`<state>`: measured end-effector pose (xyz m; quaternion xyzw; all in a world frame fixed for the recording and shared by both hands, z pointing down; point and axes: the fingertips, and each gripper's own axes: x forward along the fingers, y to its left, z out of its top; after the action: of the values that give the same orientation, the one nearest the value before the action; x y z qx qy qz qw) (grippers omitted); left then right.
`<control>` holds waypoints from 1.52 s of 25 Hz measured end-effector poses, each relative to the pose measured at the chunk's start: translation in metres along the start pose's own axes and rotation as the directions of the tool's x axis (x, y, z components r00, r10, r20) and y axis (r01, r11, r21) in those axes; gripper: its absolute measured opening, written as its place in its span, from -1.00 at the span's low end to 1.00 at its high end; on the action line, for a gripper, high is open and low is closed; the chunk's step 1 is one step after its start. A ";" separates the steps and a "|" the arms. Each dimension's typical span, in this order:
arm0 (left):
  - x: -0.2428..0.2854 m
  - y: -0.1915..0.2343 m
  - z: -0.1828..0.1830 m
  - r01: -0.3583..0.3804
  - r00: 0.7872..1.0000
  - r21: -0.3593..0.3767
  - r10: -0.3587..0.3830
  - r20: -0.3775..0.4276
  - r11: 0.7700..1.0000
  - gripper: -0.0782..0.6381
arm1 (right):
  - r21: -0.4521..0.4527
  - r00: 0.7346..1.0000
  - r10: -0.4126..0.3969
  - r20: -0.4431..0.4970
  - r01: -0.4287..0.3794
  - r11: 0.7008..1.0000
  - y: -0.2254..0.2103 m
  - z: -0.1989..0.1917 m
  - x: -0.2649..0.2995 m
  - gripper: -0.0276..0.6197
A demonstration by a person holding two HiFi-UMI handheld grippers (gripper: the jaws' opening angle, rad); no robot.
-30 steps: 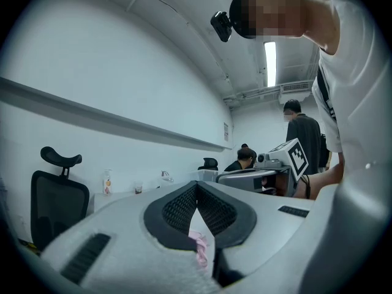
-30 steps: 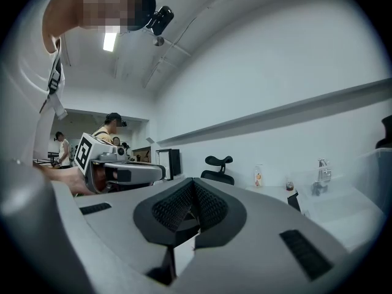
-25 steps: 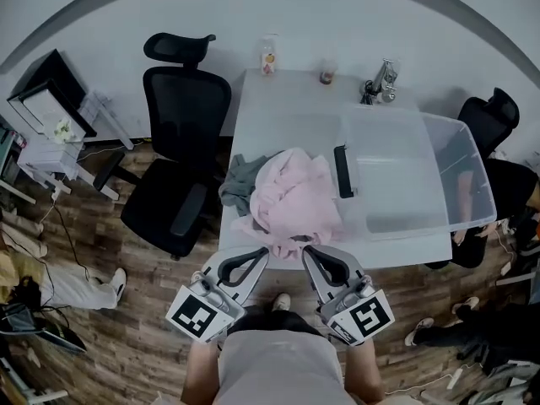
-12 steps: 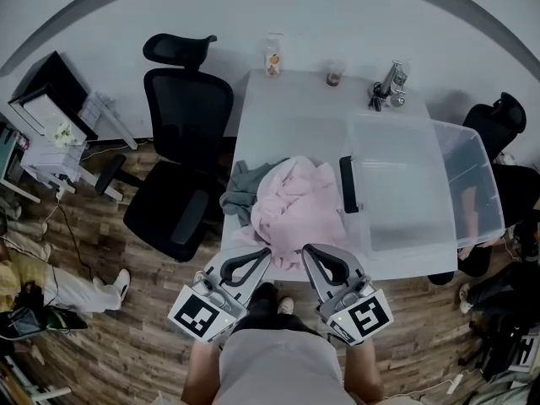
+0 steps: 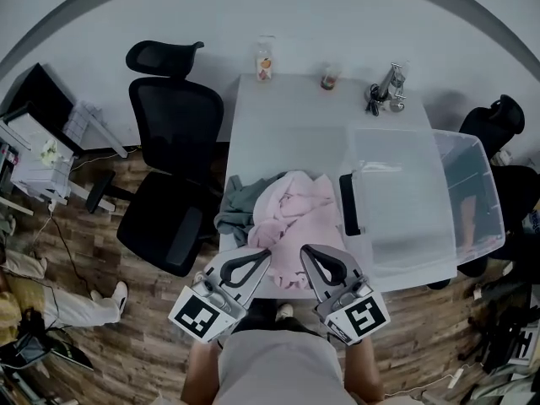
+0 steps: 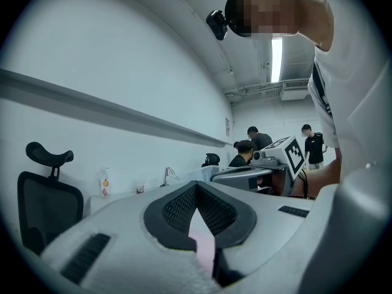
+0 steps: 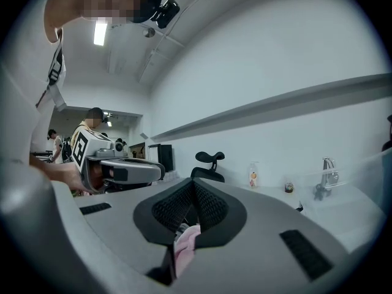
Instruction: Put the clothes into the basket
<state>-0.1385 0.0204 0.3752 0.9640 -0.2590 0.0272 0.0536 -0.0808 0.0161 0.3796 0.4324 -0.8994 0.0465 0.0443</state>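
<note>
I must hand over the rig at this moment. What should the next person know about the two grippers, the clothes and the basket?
Grippers: the left gripper is shut on the near edge of the pink garment. The right gripper is shut on the same edge, beside it.
Things: the pink garment lies bunched at the near side of the table, with the grey garment against its left side. The clear basket stands on the table to their right.
Done: both grips are on the pink garment. No clothes show in the basket.
Left: move the pink garment into the basket, then the grey one.
</note>
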 end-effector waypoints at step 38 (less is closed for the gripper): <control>0.069 0.077 -0.036 0.156 0.981 0.048 -0.150 -0.120 0.987 -0.77 | -0.089 0.921 0.007 -0.390 -0.045 0.995 -0.064 -0.085 0.083 -0.45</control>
<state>-0.1180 -0.0757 0.4232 0.9790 -0.1797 0.0866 0.0428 -0.0790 -0.0775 0.4767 0.3999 -0.8795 0.0885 0.2422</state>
